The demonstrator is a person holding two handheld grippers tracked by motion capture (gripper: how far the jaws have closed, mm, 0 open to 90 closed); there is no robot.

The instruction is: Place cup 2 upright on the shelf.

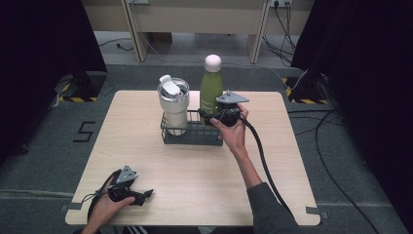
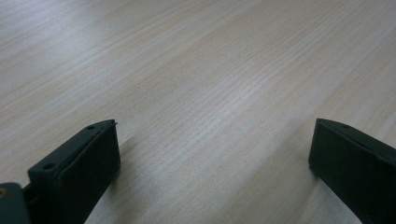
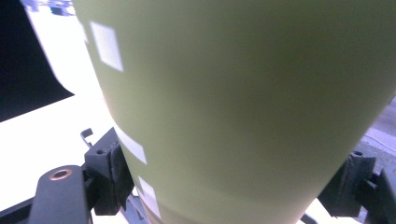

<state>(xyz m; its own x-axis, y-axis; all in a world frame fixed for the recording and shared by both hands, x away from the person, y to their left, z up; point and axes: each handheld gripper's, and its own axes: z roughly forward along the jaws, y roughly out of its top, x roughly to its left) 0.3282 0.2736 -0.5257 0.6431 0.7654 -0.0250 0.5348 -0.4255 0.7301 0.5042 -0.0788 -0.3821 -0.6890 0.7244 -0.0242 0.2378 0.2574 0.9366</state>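
Two drink containers stand upright in the wire basket (image 1: 168,136) at the middle of the table (image 1: 195,180): a green bottle (image 1: 211,90) on the right side and a steel tumbler (image 1: 174,105) just to its left. The right gripper (image 1: 210,117) has its jaws set on either side of the bottle's lower body, pads against or almost against the green wall; in the right gripper view the bottle (image 3: 243,107) fills the gap between them, so it looks clasped, though how firmly is hard to judge. The left gripper (image 1: 143,195) rests near the table's front edge, well apart from the basket, jaws spread with bare wood between them (image 2: 210,154).

The main risk, as I judge it, is the smooth, tapering wall: a loose squeeze low on the body could let the bottle slip or tip as it rises. Its base may also catch the basket's rim and drag the basket, and a sideways lean could knock the tumbler, whose lid flap stands open
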